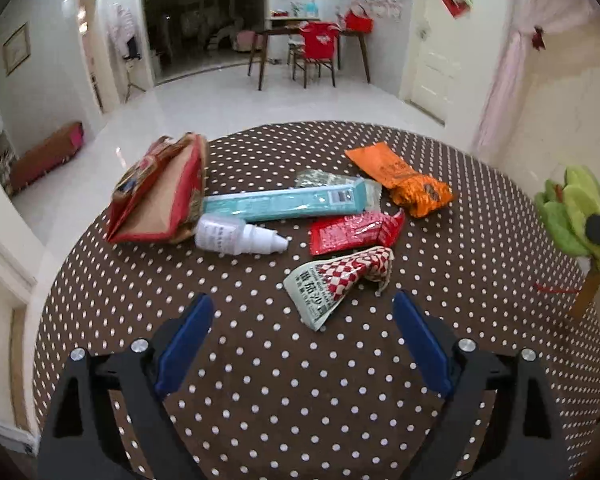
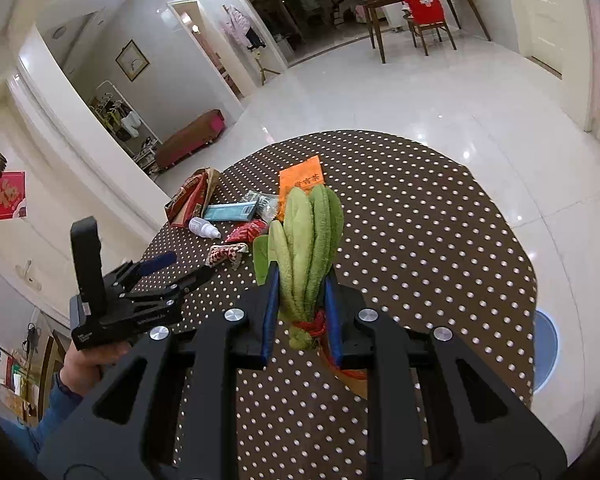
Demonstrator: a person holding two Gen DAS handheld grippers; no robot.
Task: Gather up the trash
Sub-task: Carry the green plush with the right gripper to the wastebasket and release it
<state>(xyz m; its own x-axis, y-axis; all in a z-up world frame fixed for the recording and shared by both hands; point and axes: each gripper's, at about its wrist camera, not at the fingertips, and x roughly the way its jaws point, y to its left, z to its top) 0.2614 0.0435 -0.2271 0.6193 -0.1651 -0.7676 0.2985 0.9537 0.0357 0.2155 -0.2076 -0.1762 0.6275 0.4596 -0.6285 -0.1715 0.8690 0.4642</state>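
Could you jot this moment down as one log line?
left gripper: open, empty | right gripper: shut on green plush bundle | wrappers: on table

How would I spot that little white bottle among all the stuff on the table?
Start at the round table with the brown polka-dot cloth and find the pile of wrappers on it. The white bottle lies on its side just in front of the long teal box, beside the red paper bag. It is the only plastic bottle there, white with a pointed nozzle cap.
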